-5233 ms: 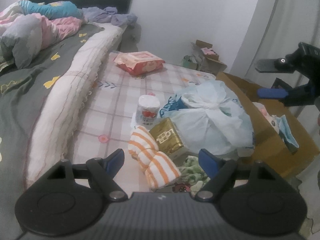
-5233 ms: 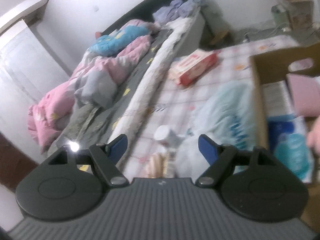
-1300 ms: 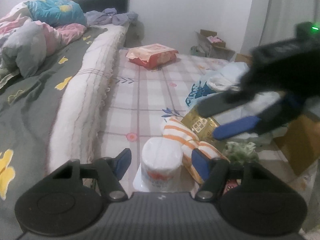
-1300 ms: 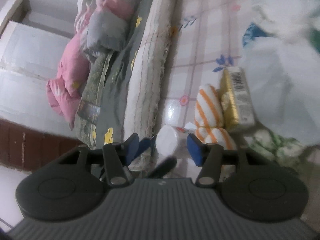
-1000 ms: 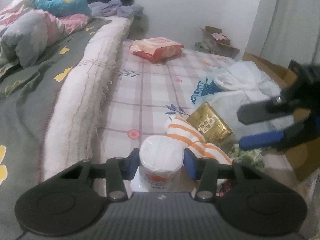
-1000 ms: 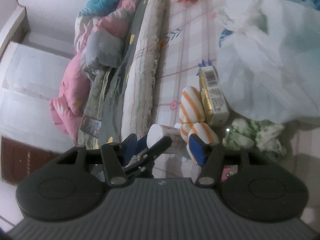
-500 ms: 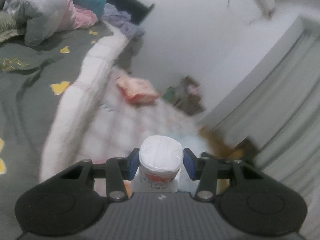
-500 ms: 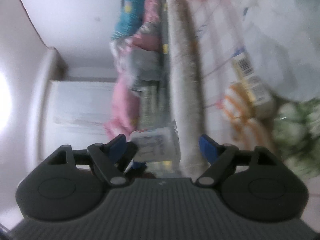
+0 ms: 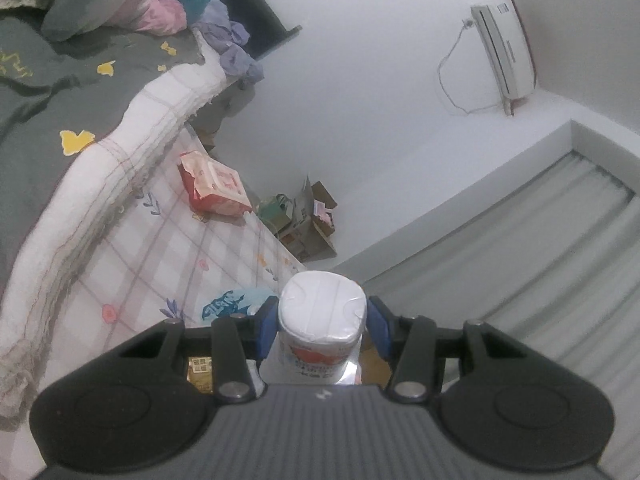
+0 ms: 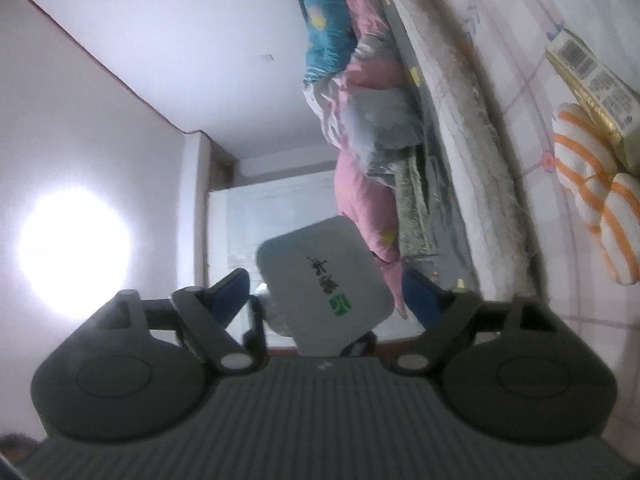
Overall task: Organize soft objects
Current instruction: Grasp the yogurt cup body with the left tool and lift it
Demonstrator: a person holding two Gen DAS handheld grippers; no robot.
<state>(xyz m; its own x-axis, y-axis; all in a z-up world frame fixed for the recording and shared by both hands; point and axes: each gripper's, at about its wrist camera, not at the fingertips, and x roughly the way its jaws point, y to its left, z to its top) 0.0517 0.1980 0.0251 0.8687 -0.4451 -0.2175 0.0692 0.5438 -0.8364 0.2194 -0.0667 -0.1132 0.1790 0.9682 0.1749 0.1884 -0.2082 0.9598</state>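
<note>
My left gripper [image 9: 322, 326] is shut on a white wrapped tissue roll [image 9: 322, 320] with red print and holds it lifted above the checked mat [image 9: 160, 256]. In the right wrist view the same roll [image 10: 324, 288] shows between the blue fingers of my right gripper [image 10: 326, 292], which is open wide and does not touch it. An orange-striped rolled cloth [image 10: 600, 208] and a gold packet [image 10: 592, 80] lie on the mat at the right.
A red tissue pack [image 9: 214, 190] lies farther along the mat. The bed [image 9: 48, 112] with a heap of pink and grey bedding [image 10: 368, 120] runs beside the mat. Small cardboard boxes [image 9: 308, 216] stand by the wall. A blue-printed plastic bag [image 9: 228, 306] lies below the left gripper.
My left gripper closed on the tissue roll and lifted it off the mat, tilting upward. My right gripper opened wider and swung sideways, with the roll now in front of it.
</note>
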